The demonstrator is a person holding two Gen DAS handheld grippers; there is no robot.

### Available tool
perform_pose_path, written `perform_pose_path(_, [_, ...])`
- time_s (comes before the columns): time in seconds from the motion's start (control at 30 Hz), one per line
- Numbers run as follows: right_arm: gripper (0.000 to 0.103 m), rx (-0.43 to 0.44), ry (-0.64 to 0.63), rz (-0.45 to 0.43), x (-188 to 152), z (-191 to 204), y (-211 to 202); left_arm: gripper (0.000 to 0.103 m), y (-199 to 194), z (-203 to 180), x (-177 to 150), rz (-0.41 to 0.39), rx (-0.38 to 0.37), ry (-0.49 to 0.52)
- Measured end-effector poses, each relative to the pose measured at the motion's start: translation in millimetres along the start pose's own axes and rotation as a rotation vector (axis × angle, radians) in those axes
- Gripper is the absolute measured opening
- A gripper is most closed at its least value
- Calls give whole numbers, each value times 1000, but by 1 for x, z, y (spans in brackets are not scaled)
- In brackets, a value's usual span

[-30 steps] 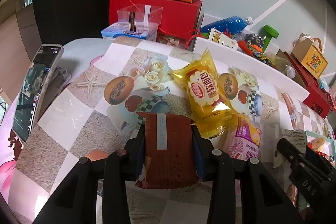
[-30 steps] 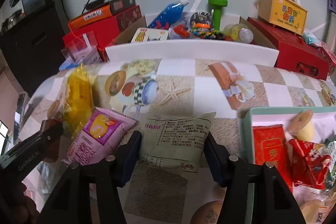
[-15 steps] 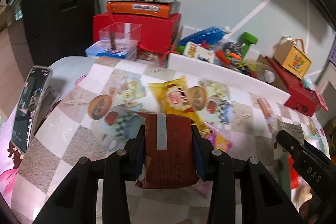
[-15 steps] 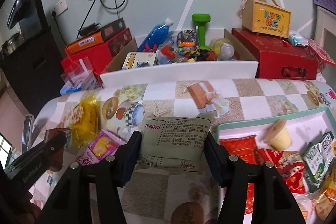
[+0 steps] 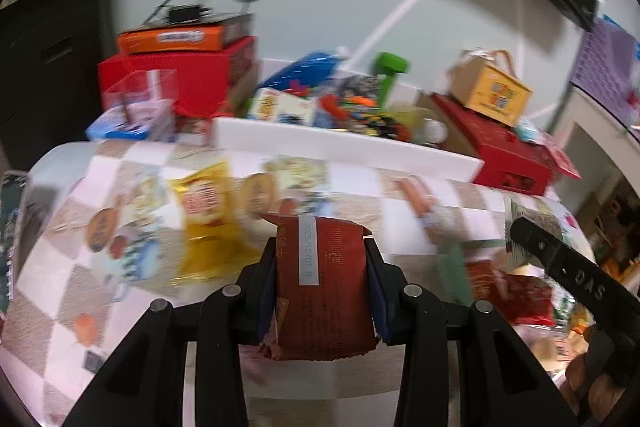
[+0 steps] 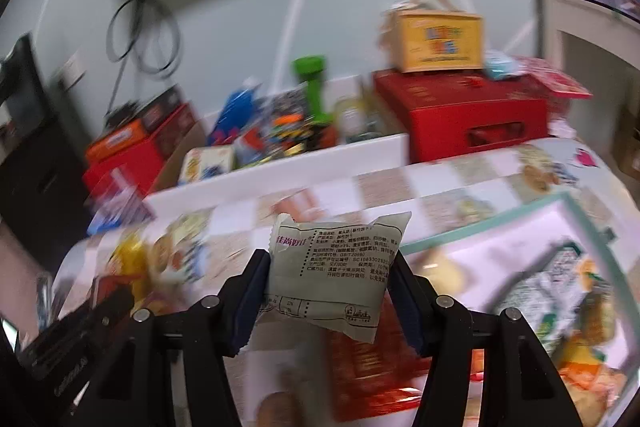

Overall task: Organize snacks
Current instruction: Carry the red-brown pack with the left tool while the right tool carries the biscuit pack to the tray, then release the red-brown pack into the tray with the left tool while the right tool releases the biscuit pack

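My left gripper [image 5: 322, 291] is shut on a dark red snack packet [image 5: 326, 287] and holds it above the checkered tablecloth [image 5: 60, 267]. My right gripper [image 6: 332, 291] is shut on a pale grey-green snack packet [image 6: 336, 267], held over the left edge of a teal-rimmed tray [image 6: 480, 227] that holds several snacks. A yellow snack bag [image 5: 204, 211] lies on the cloth to the left. The right gripper also shows at the right of the left wrist view [image 5: 576, 279]. Both views are blurred.
Behind the table stand red boxes [image 5: 180, 75], a white-edged box of clutter [image 5: 340, 143], a green dumbbell [image 6: 312, 83] and a yellow carton [image 6: 440, 39] on a red box [image 6: 460, 115]. A phone [image 5: 10, 239] lies at the left edge.
Both grippers have risen and swung right with their packets. The right packet now hangs over the tray's left edge; the yellow bag has dropped back to the left.
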State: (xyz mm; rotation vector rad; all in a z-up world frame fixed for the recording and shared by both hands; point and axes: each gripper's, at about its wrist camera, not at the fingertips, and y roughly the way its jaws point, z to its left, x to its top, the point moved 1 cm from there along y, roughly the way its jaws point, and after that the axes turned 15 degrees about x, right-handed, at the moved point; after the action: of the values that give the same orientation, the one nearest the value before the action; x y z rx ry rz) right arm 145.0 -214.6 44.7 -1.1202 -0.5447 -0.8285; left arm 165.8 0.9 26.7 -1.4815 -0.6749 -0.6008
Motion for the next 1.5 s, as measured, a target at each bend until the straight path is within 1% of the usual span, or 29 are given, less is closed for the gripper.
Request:
perform_pose_path(0.03, [62, -22, 18, -16, 2, -9, -6, 41, -2, -10, 0, -5, -27, 17])
perform_pose_path(0.17, [62, -105, 87, -67, 9, -42, -30, 41, -8, -39, 0, -19, -83, 72])
perform_pose_path(0.27, [62, -160, 133, -102, 11, -65, -47, 41, -13, -66, -2, -26, -139, 121])
perform_pose_path(0.47, [62, -257, 212, -149, 12, -102, -74, 41, -21, -113, -14, -32, -225, 220])
perform_pose_path(0.57, [62, -281, 244, -156, 11, -117, -79, 41, -21, -130, -20, -22, -245, 256])
perform_pose_path(0.67, [62, -304, 277, -152, 8, -130, -82, 41, -17, -140, -26, -13, -231, 277])
perform_pose_path(0.83, [62, -307, 301, -120, 3, -142, -72, 41, -5, -144, -32, 12, -209, 285])
perform_pose_path(1.3, [62, -288, 317, -80, -2, -147, -60, 41, 0, -168, -46, 37, -261, 334])
perform_pose_path(1.37, [64, -282, 320, -70, -3, -147, -58, 41, -1, -168, -46, 37, -259, 337])
perform_pose_path(1.43, [64, -278, 324, -69, -3, -148, -58, 45, -4, -167, -44, 33, -263, 333])
perform_pose_path(1.5, [64, -283, 322, -72, -3, -147, -59, 56, -7, -165, -42, 22, -259, 327])
